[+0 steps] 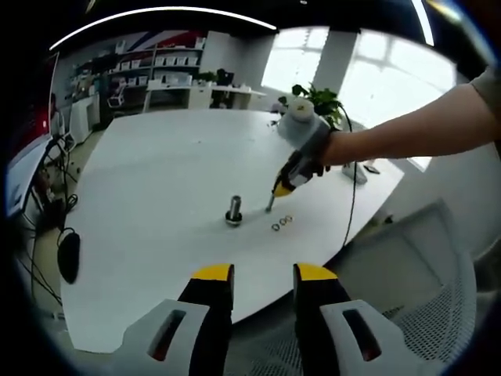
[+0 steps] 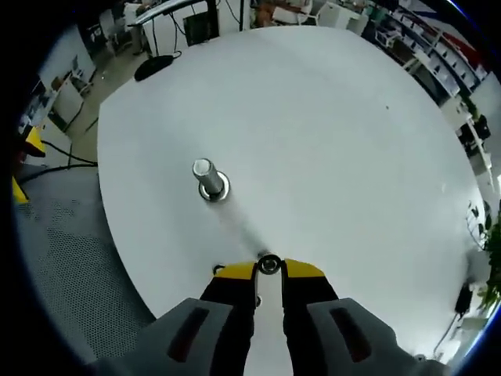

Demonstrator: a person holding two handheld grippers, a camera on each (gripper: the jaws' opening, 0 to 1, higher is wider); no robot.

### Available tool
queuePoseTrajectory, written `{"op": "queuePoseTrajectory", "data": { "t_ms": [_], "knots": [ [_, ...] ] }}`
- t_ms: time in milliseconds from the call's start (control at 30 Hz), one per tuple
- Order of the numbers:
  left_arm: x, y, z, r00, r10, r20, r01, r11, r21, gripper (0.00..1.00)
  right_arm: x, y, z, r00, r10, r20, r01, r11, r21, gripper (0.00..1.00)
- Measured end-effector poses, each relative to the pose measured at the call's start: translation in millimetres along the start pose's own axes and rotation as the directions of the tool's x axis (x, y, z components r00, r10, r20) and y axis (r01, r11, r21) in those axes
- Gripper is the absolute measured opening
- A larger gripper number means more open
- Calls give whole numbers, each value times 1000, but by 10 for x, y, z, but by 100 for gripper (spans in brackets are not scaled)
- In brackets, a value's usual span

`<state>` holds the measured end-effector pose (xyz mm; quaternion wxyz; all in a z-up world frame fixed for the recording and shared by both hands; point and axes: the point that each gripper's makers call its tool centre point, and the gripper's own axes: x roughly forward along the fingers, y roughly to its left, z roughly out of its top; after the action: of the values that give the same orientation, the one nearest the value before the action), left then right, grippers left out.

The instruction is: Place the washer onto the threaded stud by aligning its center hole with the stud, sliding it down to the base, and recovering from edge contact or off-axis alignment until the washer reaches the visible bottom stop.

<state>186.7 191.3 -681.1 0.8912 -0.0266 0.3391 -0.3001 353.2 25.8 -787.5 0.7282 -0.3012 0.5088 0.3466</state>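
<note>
The right gripper (image 2: 268, 267) pinches the washer (image 2: 269, 264) at its fingers' tips. The stud (image 2: 205, 174) stands upright ahead, near the bench (image 2: 329, 133) edge. The left gripper (image 1: 263, 276) hangs back, half open, empty.

— Furniture, main item?
— One large white table (image 1: 156, 180), rounded edge; white mesh chair (image 1: 438, 313) beside it.

— Far wall?
— White shelving (image 1: 168, 66) with boxes, a desk (image 1: 207, 94) in front.

— Light sources?
— Bright windows (image 1: 376, 78); a curved ceiling strip (image 1: 156, 16).

— Other entries?
— Potted plant (image 1: 317, 98); grey floor (image 2: 70, 258); black cables (image 1: 43, 196).
</note>
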Motion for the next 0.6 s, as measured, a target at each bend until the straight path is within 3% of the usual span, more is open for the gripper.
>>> {"op": "queuePoseTrajectory", "data": {
  "t_ms": [600],
  "knots": [
    [5, -8, -20, 1000, 0, -13, 0, 1000, 3, 27, 336, -13, -147, 997, 26, -69, -25, 1000, 5, 14]
  ]
}}
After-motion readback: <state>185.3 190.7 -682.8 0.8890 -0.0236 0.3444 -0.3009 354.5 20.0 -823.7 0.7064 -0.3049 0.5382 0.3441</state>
